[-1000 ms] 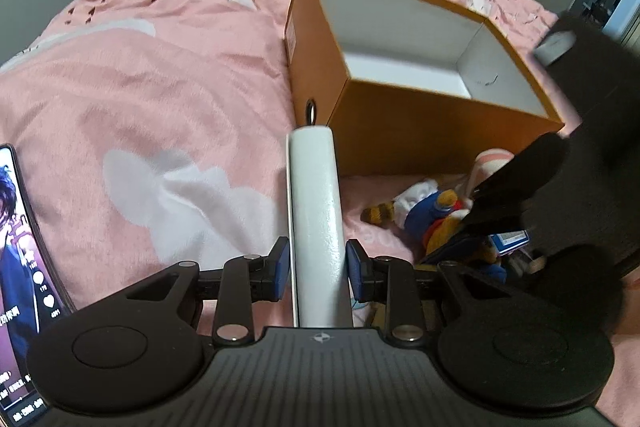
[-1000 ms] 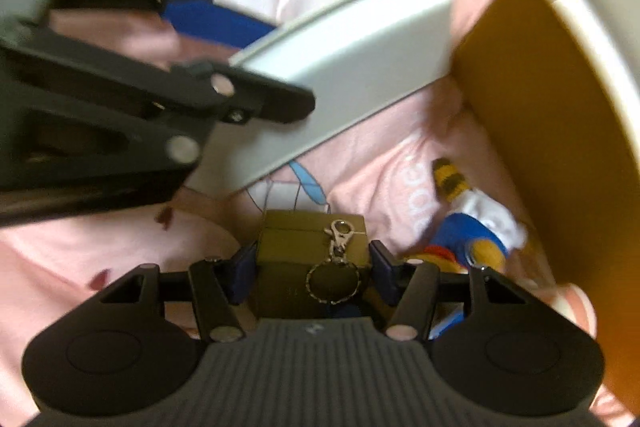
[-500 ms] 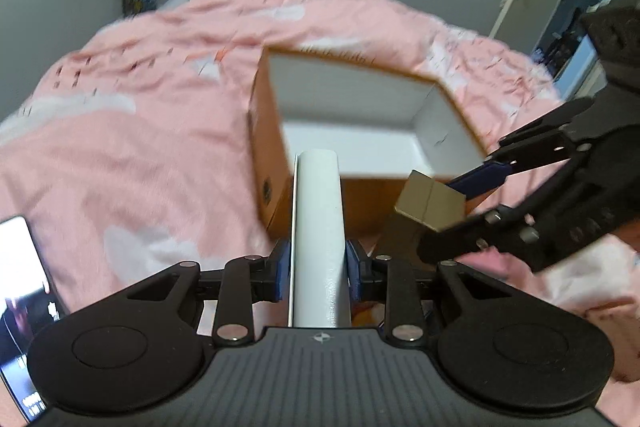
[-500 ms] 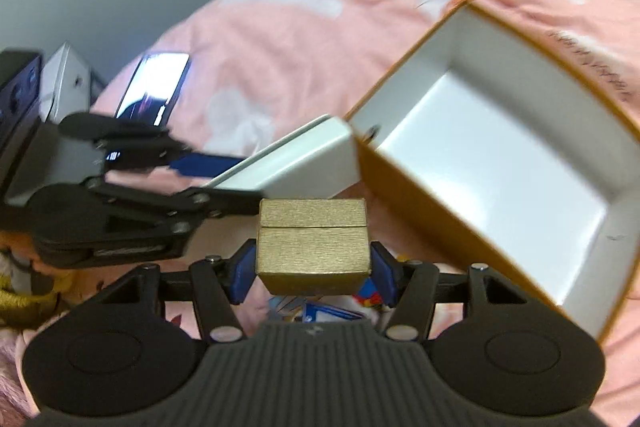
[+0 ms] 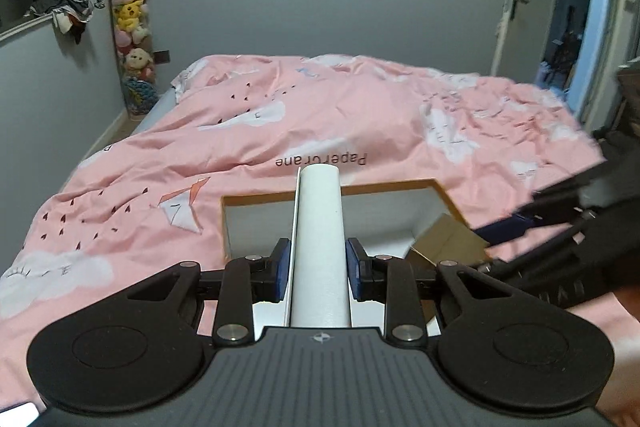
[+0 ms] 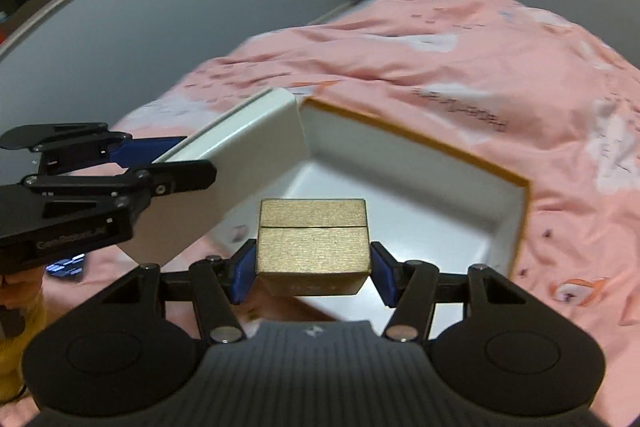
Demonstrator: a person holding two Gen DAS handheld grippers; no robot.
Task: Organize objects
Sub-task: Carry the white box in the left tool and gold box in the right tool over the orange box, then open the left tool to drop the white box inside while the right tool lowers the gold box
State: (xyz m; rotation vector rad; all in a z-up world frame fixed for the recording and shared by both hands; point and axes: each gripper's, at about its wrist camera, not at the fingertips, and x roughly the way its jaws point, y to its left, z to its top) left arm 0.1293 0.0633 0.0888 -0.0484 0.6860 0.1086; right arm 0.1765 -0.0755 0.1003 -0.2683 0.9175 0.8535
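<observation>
Now both grippers hang over the open box on the pink duvet. The left gripper pinches a white case, its far end out over the box's middle. The right gripper pinches a gold cube above the near corner. Risk, as I judge it: the two loads sit close, so they could knock together on the way down. Letting go too high could bounce the cube off the rim onto the duvet.
</observation>
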